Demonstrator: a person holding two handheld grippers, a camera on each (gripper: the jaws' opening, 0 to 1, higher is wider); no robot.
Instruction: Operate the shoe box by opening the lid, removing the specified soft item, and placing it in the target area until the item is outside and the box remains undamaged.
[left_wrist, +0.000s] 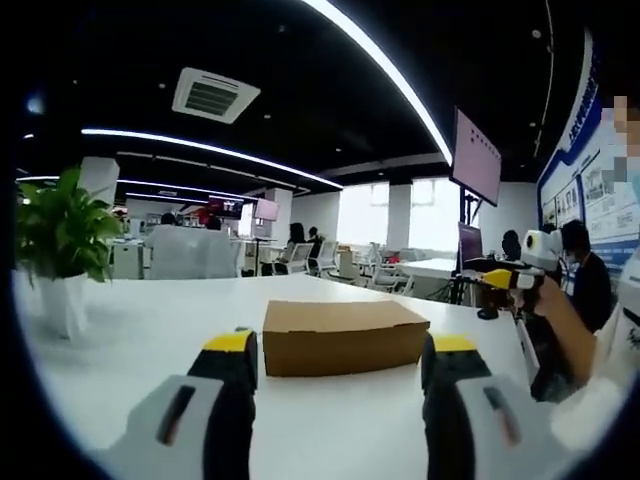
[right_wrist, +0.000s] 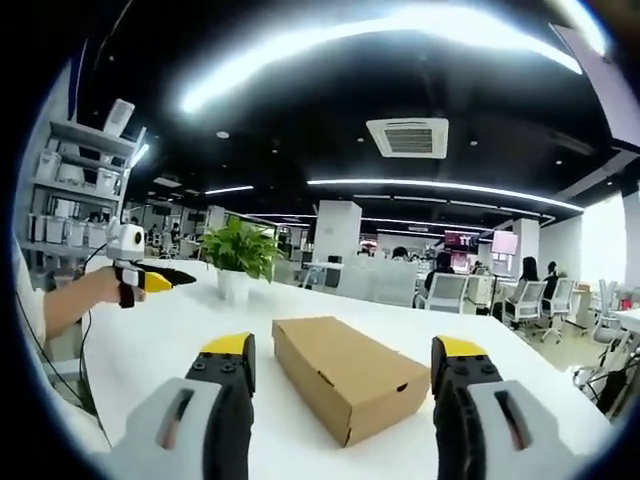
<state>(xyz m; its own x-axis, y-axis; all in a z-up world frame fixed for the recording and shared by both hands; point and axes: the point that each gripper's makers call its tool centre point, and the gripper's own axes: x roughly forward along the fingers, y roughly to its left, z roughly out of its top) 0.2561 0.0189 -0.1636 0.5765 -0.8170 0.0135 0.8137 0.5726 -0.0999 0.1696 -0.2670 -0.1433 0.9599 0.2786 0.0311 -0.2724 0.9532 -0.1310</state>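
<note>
Left gripper view puts the shoe box (left_wrist: 344, 336) square ahead of my left claw (left_wrist: 344, 372), lying flat on the white counter (left_wrist: 150, 340) with its lid shut. My jaws there stand spread and grasp nothing, the box well apart beyond their tips. My right claw (right_wrist: 345, 372) is likewise released and empty, with the box seen corner-on between its jaws and farther off. Each claw also appears held up off to the side in the other's view. A potted plant (right_wrist: 238, 262) stands farther back on the counter.

I judge the step in hand is the approach to lift the lid. To do it well, I should steady the box body with one claw and catch the lid's front edge with the other, raising it gently so the cardboard neither creases nor tears. I cannot see the soft item; presumably it is inside.
</note>
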